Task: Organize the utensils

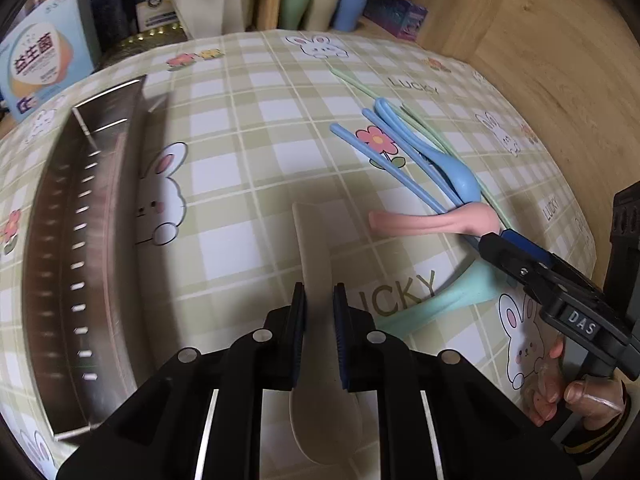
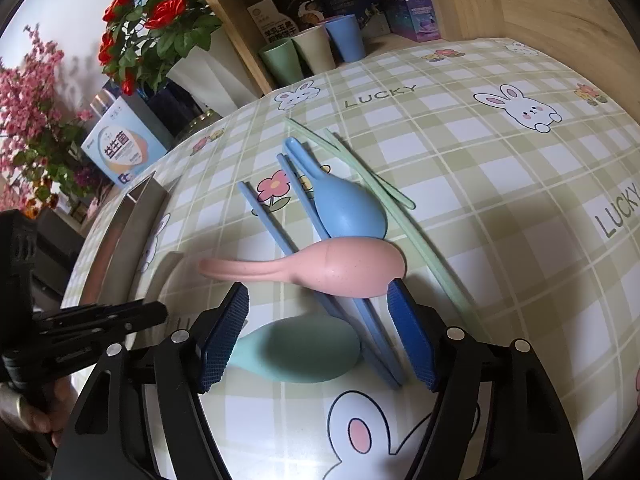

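Note:
My left gripper [image 1: 320, 304] points down at the checked tablecloth [image 1: 248, 128], shut on the handle of a cream spoon [image 1: 312, 248] that lies flat with its bowl under the gripper. My right gripper [image 2: 318, 320] stands open over a teal spoon [image 2: 296, 352] and a pair of blue chopsticks [image 2: 272, 224], touching neither. Just beyond its tips lies a pink spoon [image 2: 320, 268], then a blue spoon [image 2: 348, 212] and green chopsticks [image 2: 360, 164]. A long metal utensil tray [image 1: 80, 240] stands on the left.
Pastel cups [image 2: 312, 52], boxes and red flowers [image 2: 160, 12] line the back shelf. A wooden wall [image 1: 540, 80] closes the right side. A person's hand [image 1: 580, 396] grips the right tool's handle. The left gripper's finger [image 2: 120, 316] shows in the right wrist view.

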Motion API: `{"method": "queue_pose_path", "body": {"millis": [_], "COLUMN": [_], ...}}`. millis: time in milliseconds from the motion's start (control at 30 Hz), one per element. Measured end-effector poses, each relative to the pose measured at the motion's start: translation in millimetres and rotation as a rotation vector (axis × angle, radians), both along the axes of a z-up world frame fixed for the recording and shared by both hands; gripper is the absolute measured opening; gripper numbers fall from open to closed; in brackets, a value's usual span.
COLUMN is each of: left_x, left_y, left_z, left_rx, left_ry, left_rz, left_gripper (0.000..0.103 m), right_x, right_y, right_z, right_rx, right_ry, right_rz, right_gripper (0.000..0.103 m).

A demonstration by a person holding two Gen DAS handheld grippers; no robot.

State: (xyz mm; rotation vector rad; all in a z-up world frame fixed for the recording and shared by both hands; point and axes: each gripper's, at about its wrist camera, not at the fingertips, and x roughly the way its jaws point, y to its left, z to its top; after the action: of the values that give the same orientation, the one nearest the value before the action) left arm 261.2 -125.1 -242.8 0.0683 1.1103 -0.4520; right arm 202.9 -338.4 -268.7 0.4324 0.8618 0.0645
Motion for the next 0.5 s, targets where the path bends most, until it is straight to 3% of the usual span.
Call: {"method": "queue_pose_path", "body": {"millis": [300,500], "left_x": [-25,-33], "left_y": [18,28], "left_z": [11,23], "left_rx": [0.015,-0.033], "left_ry": [-0.064,-0.097], "left_rz": [0.055,0.072], "left_gripper": [0.013,0.013], "right_x": [-6,-14], "right_y": [3,-2], "right_z": [5,4], "right_rx": [-0.037,-0.049], "right_ry": [-0.001,0.028], "right_rz": [0.028,0.05], "right_gripper": [0.066,0.051]}}
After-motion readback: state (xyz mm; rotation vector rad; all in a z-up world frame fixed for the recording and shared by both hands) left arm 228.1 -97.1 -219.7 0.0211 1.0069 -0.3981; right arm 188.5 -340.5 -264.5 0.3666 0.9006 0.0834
